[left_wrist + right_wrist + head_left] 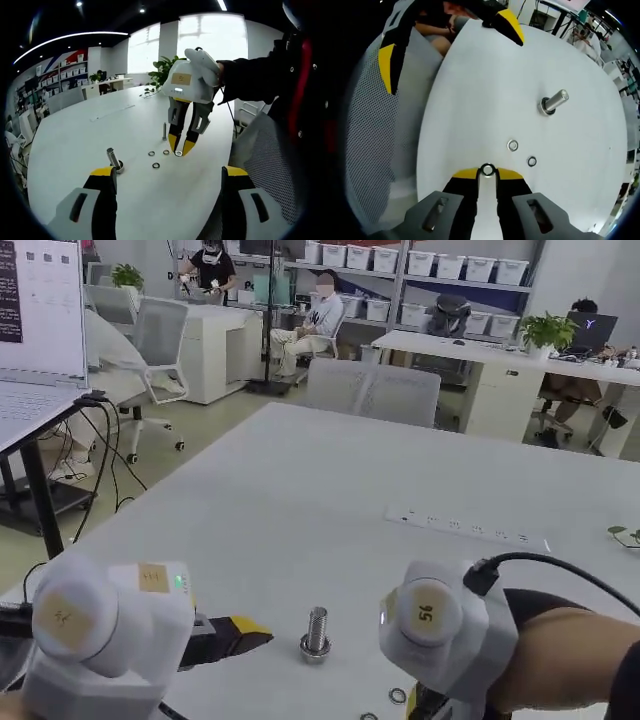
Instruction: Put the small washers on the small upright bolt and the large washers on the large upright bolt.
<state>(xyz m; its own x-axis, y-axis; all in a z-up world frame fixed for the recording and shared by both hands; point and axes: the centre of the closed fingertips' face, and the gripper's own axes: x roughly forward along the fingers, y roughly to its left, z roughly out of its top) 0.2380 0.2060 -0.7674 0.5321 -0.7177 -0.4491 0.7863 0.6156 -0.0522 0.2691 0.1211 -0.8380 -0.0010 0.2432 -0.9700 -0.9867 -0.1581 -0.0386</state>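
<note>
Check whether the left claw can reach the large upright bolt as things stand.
Probably yes: left claw is open, large bolt stands just ahead across bare table, and right claw is off aside at a washer.

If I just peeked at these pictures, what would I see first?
Probably the right gripper, its yellow tips nipping a washer that lies on the white table. Next, the large bolt standing upright in front of the person, with more washers lying loose near it. The left gripper hangs alongside with its jaws wide open.
</note>
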